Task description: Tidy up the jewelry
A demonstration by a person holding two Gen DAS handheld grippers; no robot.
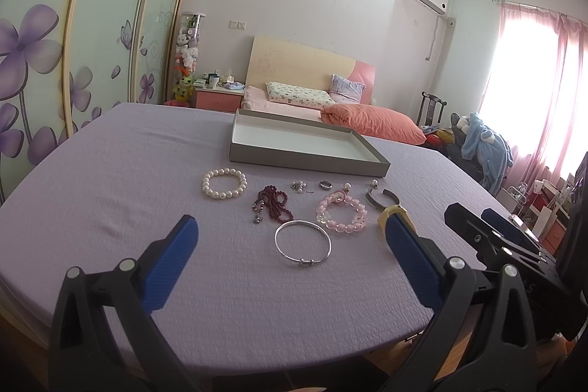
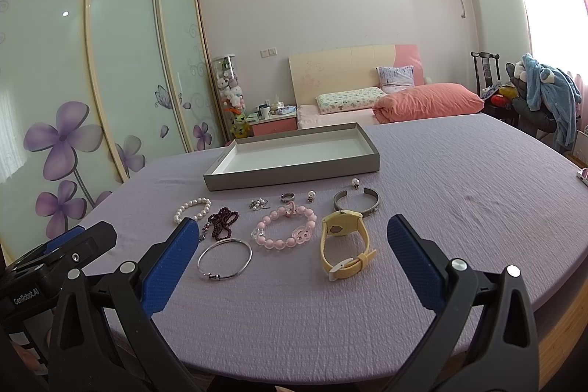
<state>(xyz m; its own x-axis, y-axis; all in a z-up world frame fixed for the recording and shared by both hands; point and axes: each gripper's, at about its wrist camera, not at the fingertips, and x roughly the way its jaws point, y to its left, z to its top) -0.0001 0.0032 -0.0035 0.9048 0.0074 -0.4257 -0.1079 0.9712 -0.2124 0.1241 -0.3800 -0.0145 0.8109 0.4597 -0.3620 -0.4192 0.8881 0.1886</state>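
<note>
Jewelry lies on a purple-clothed table [image 1: 110, 171] in front of an empty grey tray [image 1: 308, 162], also seen in the right wrist view [image 2: 290, 179]. There is a pearl bracelet [image 1: 224, 184], dark red beads [image 1: 273, 206], a silver bangle [image 1: 303, 240], a pink bead bracelet [image 1: 341, 214], a ring [image 1: 325, 185], a grey cuff [image 2: 356, 202] and a yellow watch [image 2: 345, 245]. My left gripper [image 1: 290, 241] is open above the bangle. My right gripper [image 2: 290, 245] is open, near the bangle, pink bracelet and watch.
Small earrings [image 2: 259, 204] and pearl studs [image 2: 311, 195] lie by the tray. A bed with pink bedding [image 2: 426, 101] stands behind the table. Sliding wardrobe doors [image 2: 110, 61] are at the left, a chair with clothes [image 2: 547, 90] at the right.
</note>
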